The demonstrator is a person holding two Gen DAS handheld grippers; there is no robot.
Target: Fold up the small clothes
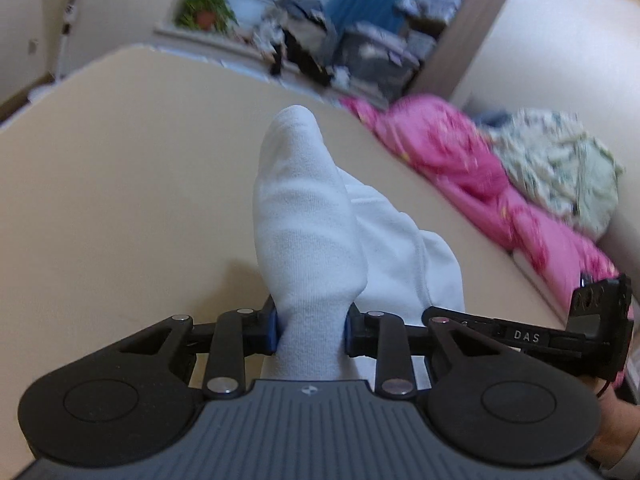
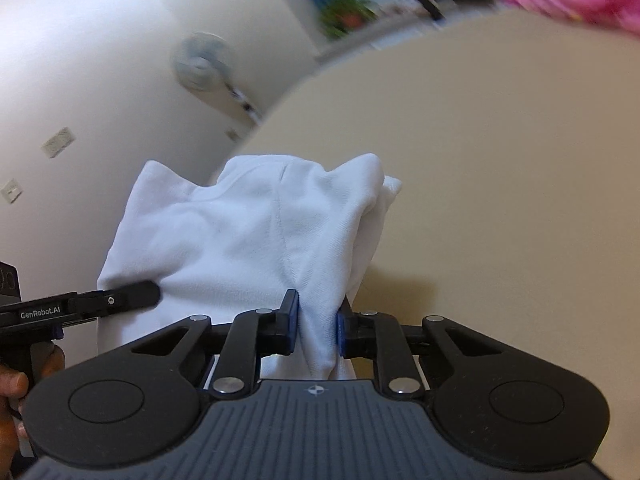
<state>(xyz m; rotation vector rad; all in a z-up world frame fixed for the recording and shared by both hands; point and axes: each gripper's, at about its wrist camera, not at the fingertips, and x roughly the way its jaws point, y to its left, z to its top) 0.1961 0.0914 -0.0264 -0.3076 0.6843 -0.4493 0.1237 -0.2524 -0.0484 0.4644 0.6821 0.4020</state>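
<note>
Both grippers pinch one white garment (image 2: 248,232) over the beige table (image 2: 500,200) — left gripper (image 1: 311,328) and right gripper (image 2: 318,322) each clamped on bunched cloth.

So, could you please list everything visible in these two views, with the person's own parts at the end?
white garment: one, white, held above the table by both grippers
table: one, beige, under the garment
pink bedding: one heap, pink, beyond the table's far edge
patterned cloth: one, pale green and white, beside the pink bedding
potted plant: one, green, on the window ledge
standing fan: one, white, by the wall
wall sockets: two, white, on the wall
left gripper: black, fingers clamped on the garment
right gripper: black, fingers clamped on the garment
hand: one, on the left gripper's handle
</note>
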